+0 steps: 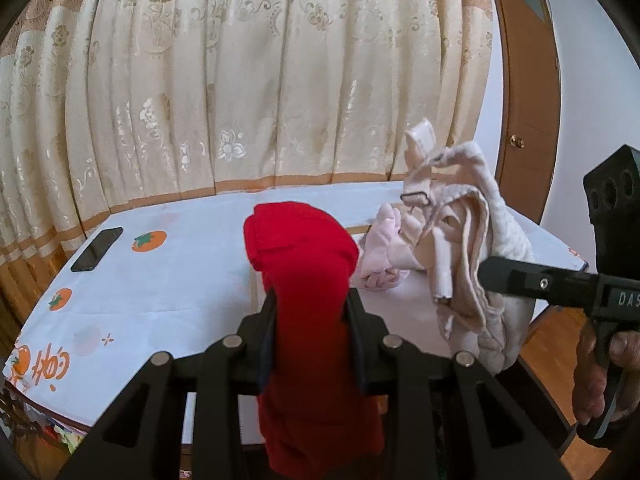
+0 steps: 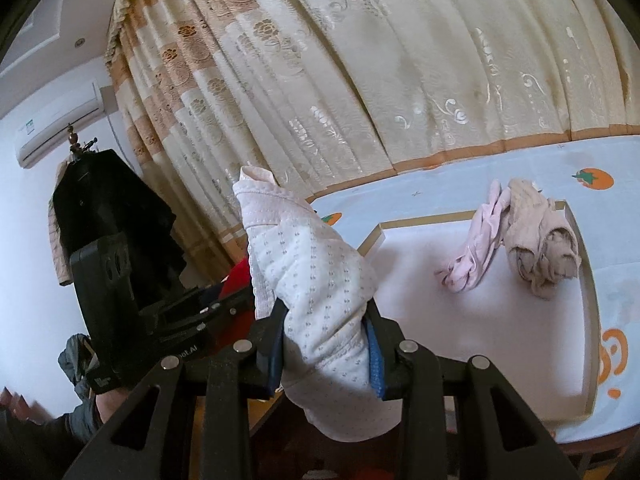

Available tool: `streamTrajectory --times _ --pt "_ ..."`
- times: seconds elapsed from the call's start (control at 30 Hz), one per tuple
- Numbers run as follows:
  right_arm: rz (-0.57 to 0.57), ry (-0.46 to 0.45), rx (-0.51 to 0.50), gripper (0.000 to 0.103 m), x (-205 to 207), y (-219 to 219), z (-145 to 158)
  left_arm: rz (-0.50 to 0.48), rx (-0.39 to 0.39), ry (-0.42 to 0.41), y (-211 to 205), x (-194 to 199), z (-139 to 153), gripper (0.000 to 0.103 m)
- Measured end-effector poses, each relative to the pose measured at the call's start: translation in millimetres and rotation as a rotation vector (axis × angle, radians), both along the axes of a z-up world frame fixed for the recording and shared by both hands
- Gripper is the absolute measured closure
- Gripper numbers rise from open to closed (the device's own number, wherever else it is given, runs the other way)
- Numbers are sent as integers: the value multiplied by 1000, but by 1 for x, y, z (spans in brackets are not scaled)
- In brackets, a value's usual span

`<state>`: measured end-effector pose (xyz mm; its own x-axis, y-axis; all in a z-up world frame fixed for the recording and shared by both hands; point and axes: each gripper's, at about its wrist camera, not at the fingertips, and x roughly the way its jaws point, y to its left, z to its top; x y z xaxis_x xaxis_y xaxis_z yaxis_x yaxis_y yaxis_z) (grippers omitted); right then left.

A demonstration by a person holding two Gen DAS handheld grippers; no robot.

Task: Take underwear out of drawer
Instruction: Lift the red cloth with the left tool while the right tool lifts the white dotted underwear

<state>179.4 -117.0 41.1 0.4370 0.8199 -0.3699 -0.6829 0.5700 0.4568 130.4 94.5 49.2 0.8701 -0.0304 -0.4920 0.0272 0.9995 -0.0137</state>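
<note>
A red garment (image 1: 312, 320) is clamped between the fingers of the left gripper (image 1: 312, 312), its rolled top rising ahead of the tips and its tail hanging below them. In the same manner a white dotted garment (image 2: 316, 280) is pinched in the right gripper (image 2: 324, 312), held up clear of the table. Both pieces are thus judged to be already lifted out, and the step in hand appears to be the carrying away. Ahead of the right gripper and slightly to its right, the shallow drawer tray (image 2: 586, 280) lies on the persimmon-print tablecloth (image 2: 520, 168), with a pink piece (image 2: 476, 252) and a beige rolled piece (image 2: 540, 252) left inside, touching each other. The next move is thought to call for a set-down spot outside the tray, then a release and a return for the remaining two.

The tray's full outline and its contents are shown only in the right wrist view. A dark phone (image 1: 97, 249) far left of the left gripper is shown only in the left wrist view, as is the white garment seen from the side.
</note>
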Motion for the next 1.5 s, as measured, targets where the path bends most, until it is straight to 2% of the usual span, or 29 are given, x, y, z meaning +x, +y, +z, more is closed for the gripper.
streamTrajectory --times 0.77,1.07,1.17,1.5 --pt "-53 16 -47 67 50 26 11 23 -15 19 11 54 10 74" --pt "-91 94 -53 67 95 38 9 31 -50 61 17 91 3 74" --pt "-99 127 -54 67 108 41 4 27 -46 78 17 102 -2 74" --pt "-123 235 -70 67 149 50 -24 32 -101 137 25 133 -18 74"
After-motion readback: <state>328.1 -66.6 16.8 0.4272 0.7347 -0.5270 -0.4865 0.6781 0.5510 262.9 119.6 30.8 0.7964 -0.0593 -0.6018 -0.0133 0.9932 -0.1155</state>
